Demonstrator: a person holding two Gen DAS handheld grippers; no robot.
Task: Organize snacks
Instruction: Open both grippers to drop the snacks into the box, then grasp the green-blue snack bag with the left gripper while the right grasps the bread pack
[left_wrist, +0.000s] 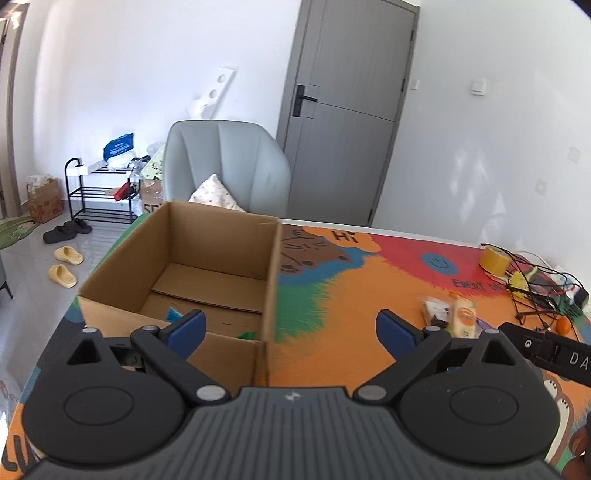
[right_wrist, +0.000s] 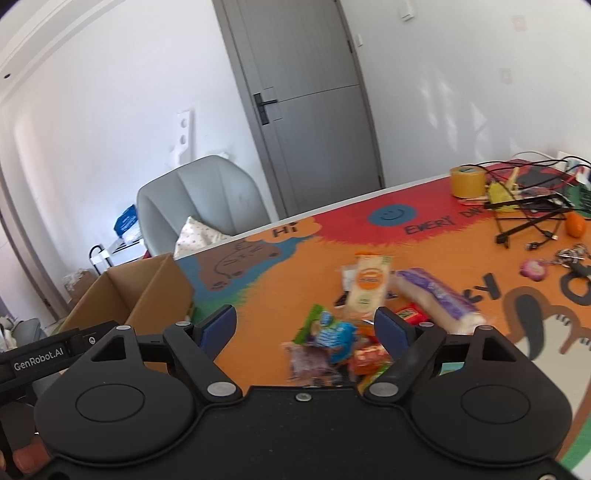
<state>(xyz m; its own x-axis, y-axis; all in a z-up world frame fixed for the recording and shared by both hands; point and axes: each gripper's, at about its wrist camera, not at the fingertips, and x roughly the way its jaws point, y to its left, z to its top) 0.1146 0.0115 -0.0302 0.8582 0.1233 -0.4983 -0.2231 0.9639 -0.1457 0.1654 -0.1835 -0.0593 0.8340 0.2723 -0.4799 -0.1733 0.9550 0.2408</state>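
- Left wrist view: risk sits at the box (left_wrist: 177, 266) wall. The left gripper (left_wrist: 291, 326) hangs over the near right corner of the box, one finger inside the rim and the other outside over the mat (left_wrist: 351, 288). A careless drop from here would likely catch the cardboard edge and shove or tip the light box.
- Left gripper jaws stand wide apart, with nothing between the blue pads (left_wrist: 188, 326) and nothing touched.
- Scraps of blue and green wrapper show on the box floor at about 6 o'clock inside it, so some snacks seem already stowed. Two more packets (left_wrist: 452, 314) lie on the mat at 3 o'clock from the left gripper. The right gripper's body pokes in at the right edge.
- Right wrist view: hazard here is the jumble. The snack pile (right_wrist: 347, 332) lies heaped and overlapping, so a closing bite may pinch two wrappers at once or skid off slick film, and a packet could drop short of the box (right_wrist: 122, 295).
- Right gripper (right_wrist: 306, 326) is spread open and empty, hovering just above the pile's near edge; whether any pad brushes a wrapper cannot be told through the blur.
- Cables (right_wrist: 528, 210), tape (right_wrist: 467, 181) and an orange (right_wrist: 576, 225) sit at 1 o'clock, well apart from the snacks; the box lies at 9 o'clock.
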